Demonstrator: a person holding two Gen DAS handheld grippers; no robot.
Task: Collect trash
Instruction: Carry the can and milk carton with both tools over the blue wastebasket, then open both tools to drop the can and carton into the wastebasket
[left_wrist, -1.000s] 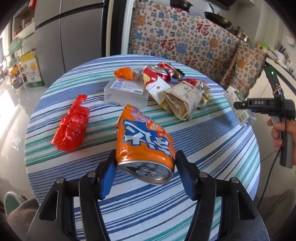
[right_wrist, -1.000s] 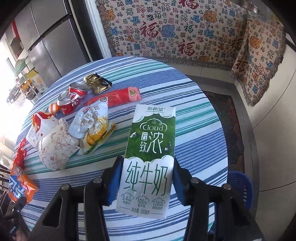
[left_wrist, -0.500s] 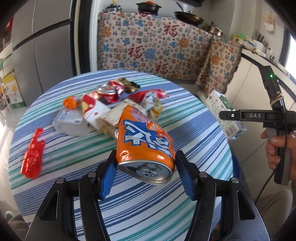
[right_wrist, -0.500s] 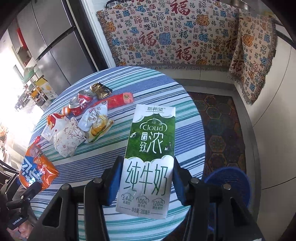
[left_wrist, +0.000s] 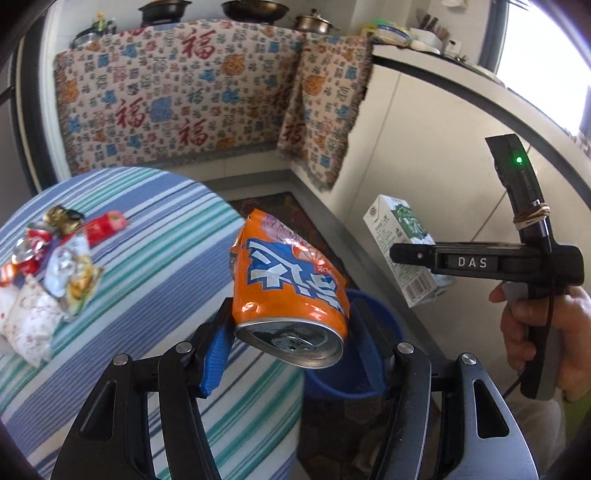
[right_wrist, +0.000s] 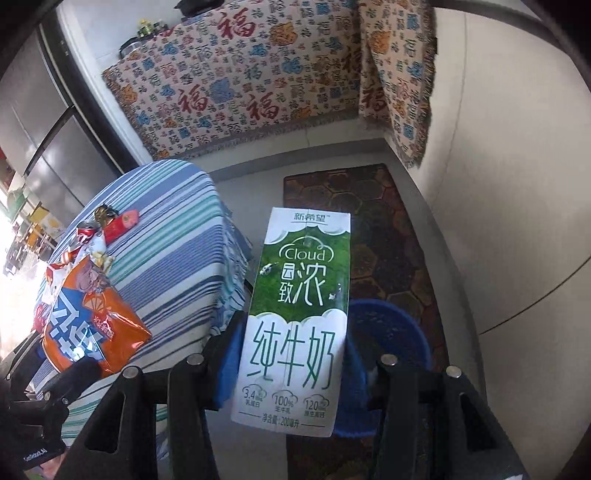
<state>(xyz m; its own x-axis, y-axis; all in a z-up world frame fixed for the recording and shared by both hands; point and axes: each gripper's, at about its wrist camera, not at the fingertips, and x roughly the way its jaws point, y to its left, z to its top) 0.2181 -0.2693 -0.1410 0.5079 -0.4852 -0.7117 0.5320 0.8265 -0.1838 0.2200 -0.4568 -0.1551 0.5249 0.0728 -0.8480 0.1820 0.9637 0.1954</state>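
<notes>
Beyond the striped table's (left_wrist: 155, 258) right edge, left gripper (left_wrist: 291, 354) clamps crushed orange can (left_wrist: 288, 280); right gripper (right_wrist: 291, 354) clamps milk carton (right_wrist: 299, 295) above blue bin (right_wrist: 399, 332).

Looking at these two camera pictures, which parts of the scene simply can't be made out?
- Blue bin: both views, its inside is mostly hidden by the milk carton, the orange can and the tools.
- Wrapper pile on the striped table: left view, blurred and cut off by the left edge.
- Pile in the right view: partly behind the can, washed out by glare.
- Pots on the counter: left view, clipped by the top edge.
</notes>
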